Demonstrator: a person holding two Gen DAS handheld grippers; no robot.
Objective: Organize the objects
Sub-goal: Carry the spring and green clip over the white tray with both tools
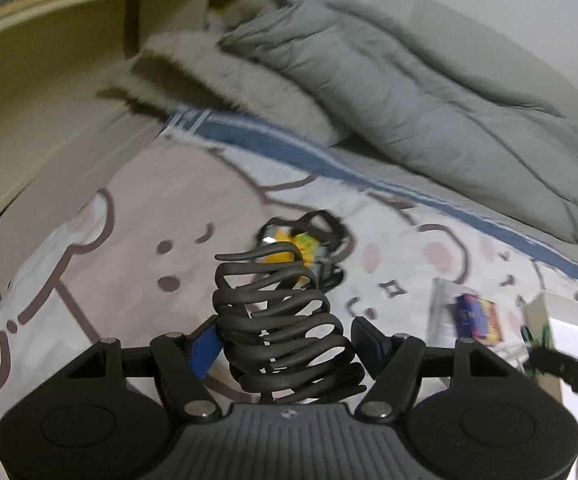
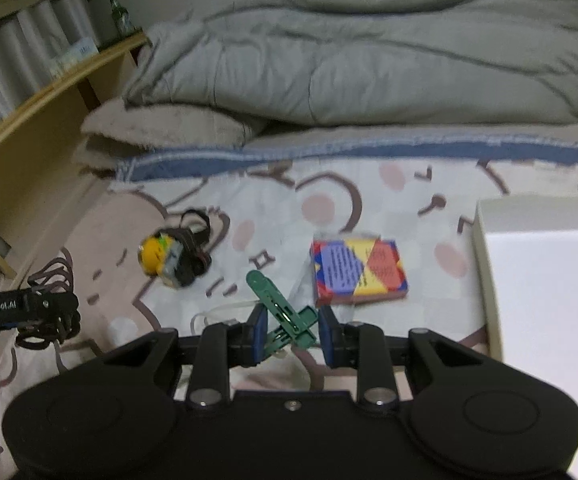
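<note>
Above the cartoon-print bed sheet (image 2: 329, 196), left gripper (image 1: 285, 344) fingers grasp a springy, light dark claw hair clip (image 1: 281, 312); right gripper (image 2: 293, 332) fingers pinch a rigid, light green plastic clip (image 2: 285, 312) mid-body.

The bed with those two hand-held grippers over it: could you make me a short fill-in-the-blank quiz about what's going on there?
1. The left gripper is shut on a dark, wavy-toothed plastic hair ____.
2. The right gripper pinches a clip coloured ____.
3. The colourful rectangular box lies on the cartoon-print ____.
4. The yellow toy with black straps lies to the ____ of that box in the right wrist view.

Missing words: claw; green; bedsheet; left
</note>
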